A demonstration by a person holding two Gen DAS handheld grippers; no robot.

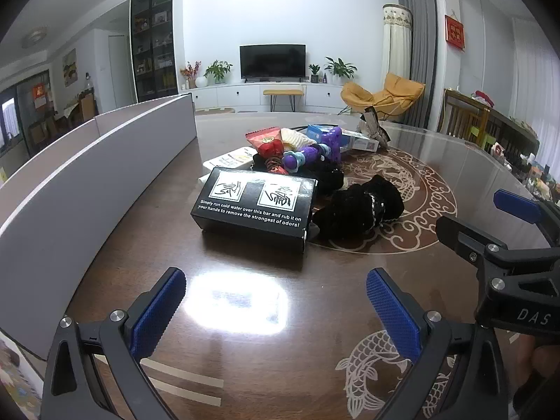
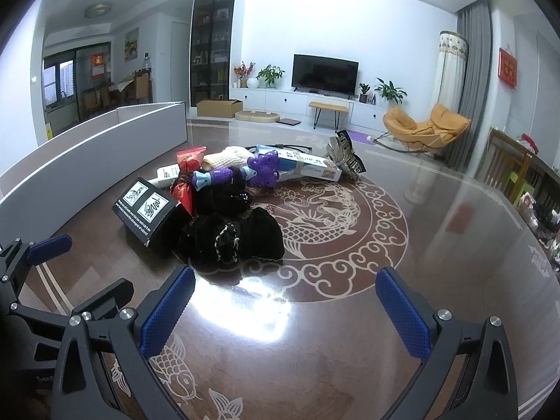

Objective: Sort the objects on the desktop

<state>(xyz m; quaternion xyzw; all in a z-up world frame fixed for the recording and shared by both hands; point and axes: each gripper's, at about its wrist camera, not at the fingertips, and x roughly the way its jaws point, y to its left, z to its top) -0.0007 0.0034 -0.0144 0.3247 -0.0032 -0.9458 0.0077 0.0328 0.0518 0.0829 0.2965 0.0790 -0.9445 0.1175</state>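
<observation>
A pile of objects lies mid-table. Nearest is a black box with white print (image 1: 253,203) (image 2: 147,210), with a black fuzzy item (image 1: 358,208) (image 2: 232,241) beside it. Behind lie a purple toy (image 1: 315,150) (image 2: 241,173), a red snack packet (image 1: 266,140) (image 2: 189,157), a cream knitted item (image 2: 227,159) and a long blue-white box (image 1: 357,140) (image 2: 304,166). My left gripper (image 1: 276,311) is open and empty, short of the black box. My right gripper (image 2: 285,315) is open and empty, short of the black fuzzy item; it also shows at the right of the left wrist view (image 1: 490,220).
A grey partition wall (image 1: 87,175) (image 2: 87,161) runs along the table's left side. The glossy brown table (image 1: 437,175) (image 2: 455,227) has a fish and cloud pattern. A crumpled dark bag (image 2: 344,155) lies behind the pile. Cluttered items (image 2: 539,213) sit at the far right edge.
</observation>
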